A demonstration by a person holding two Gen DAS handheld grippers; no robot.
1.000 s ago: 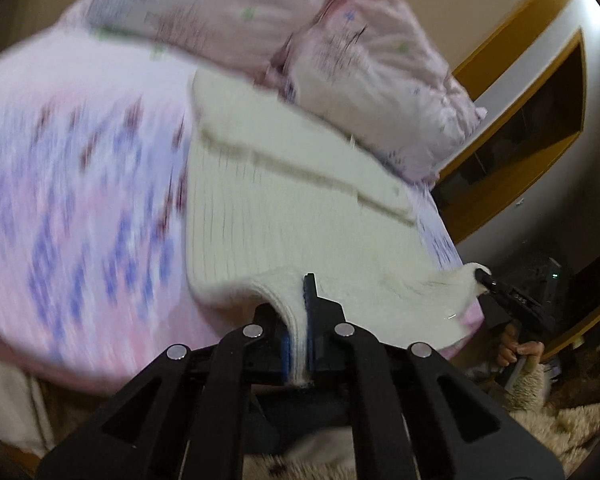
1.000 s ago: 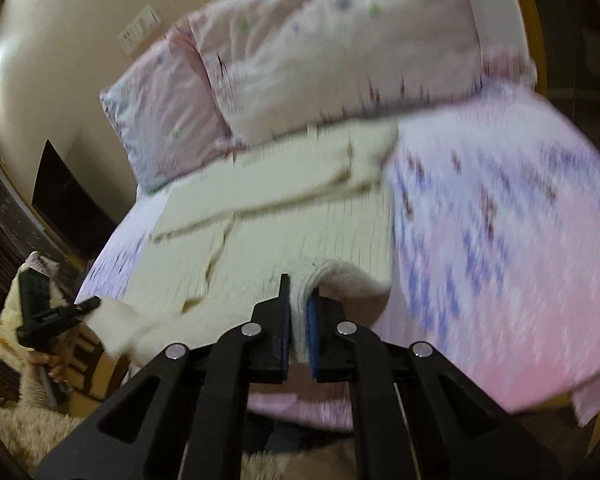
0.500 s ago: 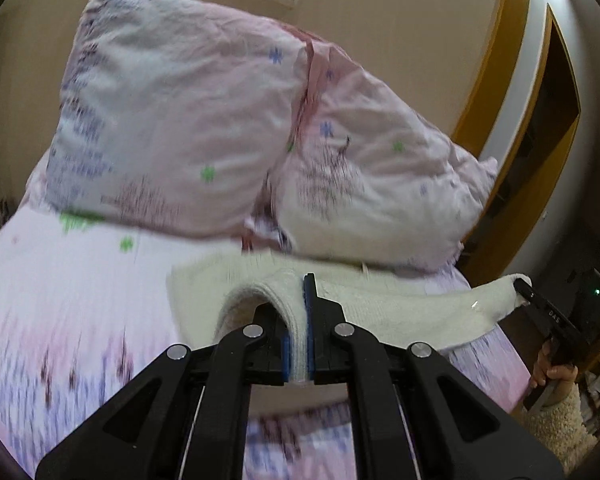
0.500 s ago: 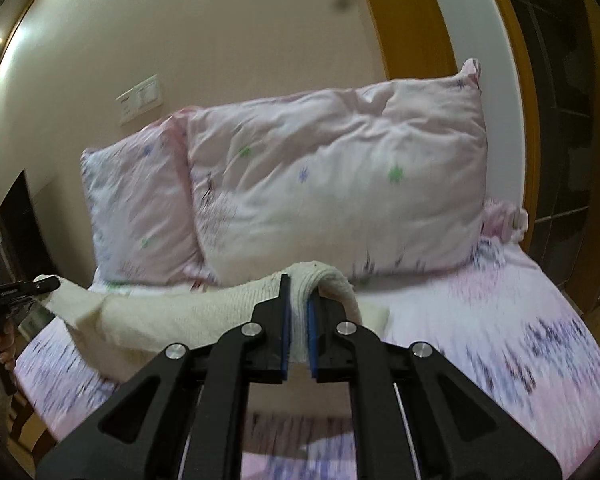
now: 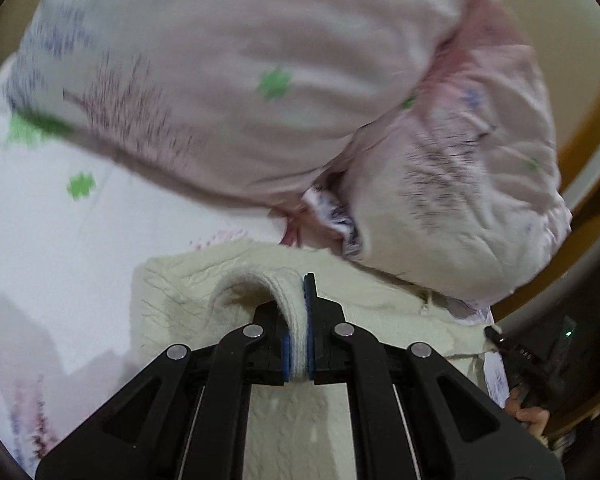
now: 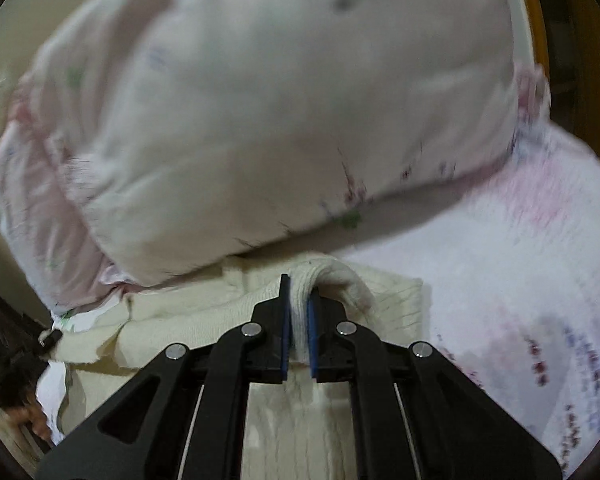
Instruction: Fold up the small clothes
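A cream knitted sweater (image 5: 172, 300) lies on the bed just below the pillows. My left gripper (image 5: 298, 344) is shut on a fold of its edge, low over the garment. My right gripper (image 6: 298, 336) is shut on another fold of the same sweater (image 6: 204, 320), also low over it. Each gripper shows at the edge of the other's view: the right one (image 5: 512, 348) at the left view's right, the left one (image 6: 48, 338) at the right view's left. The part of the sweater under my fingers is hidden.
Two pink floral pillows (image 5: 228, 92) (image 5: 460, 184) lean at the head of the bed, close in front; they also show in the right wrist view (image 6: 280, 112). The pink patterned bedsheet (image 5: 40, 220) (image 6: 540, 280) spreads on both sides. A wooden door frame (image 6: 536, 24) stands at the right.
Both grippers have carried the sweater's held edge up and forward over the garment toward the pillows, then lowered it near them. The pillows now fill the views.
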